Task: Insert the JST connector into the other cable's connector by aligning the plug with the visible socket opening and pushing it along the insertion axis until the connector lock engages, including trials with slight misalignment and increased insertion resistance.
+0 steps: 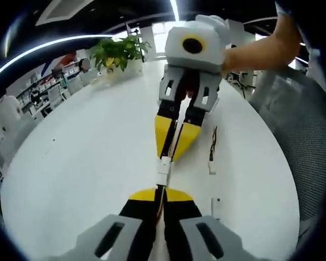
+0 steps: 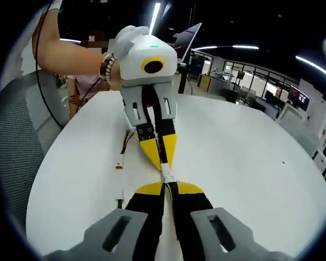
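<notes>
**A:** Where is the plug?

**B:** I see the white connector (image 1: 163,168) right in the middle, between my two grippers, just above the white table (image 1: 87,157). In the right gripper view the white connector (image 2: 166,177) looks like one small piece. I cannot tell if the two halves are locked.

**A:** What are your grippers doing?

**B:** My left gripper (image 1: 161,197) has its yellow tips pressed together on a thin cable that runs up to the connector. My right gripper (image 2: 168,189) is pinched on its cable the same way. The two point at each other, tip to tip.

**A:** Anything else on the table?

**B:** Yes. A spare cable (image 1: 212,148) with a white end lies just beside them, and a small white plug (image 1: 215,206) is near it. A green plant (image 1: 117,51) stands at the far edge. A grey mesh chair (image 2: 19,141) sits by the table.
</notes>
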`<state>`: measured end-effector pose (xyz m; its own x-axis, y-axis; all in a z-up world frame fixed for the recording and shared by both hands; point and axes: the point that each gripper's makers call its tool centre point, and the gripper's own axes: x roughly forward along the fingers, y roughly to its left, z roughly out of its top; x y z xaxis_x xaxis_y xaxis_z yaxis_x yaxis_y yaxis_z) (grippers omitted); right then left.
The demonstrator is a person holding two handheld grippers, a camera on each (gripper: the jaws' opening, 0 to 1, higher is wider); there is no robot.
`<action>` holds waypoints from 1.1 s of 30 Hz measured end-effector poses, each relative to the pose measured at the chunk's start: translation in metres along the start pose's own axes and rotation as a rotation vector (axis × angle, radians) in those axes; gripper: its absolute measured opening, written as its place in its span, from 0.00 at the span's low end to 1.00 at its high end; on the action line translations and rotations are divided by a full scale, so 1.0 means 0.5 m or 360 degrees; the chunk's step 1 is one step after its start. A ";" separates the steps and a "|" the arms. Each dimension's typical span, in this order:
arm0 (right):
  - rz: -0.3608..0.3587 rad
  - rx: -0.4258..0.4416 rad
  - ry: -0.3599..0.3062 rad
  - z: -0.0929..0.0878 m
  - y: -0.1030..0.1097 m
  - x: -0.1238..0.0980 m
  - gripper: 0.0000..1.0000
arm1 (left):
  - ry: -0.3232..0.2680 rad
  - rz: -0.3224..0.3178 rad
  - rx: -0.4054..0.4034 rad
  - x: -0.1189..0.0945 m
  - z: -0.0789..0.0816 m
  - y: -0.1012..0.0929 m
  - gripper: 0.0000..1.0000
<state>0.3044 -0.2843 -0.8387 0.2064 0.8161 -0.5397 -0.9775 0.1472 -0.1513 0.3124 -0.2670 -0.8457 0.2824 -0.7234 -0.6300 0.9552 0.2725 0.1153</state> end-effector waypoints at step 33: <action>-0.0141 0.0056 -0.0146 0.085 -0.017 -0.077 0.11 | -0.0172 0.0202 -0.0190 -0.087 0.053 -0.006 0.20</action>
<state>0.3029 -0.2932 -0.7817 0.2887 0.8464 -0.4475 -0.9569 0.2392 -0.1649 0.2996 -0.2530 -0.7982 0.4140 -0.7406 -0.5293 0.8959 0.4345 0.0929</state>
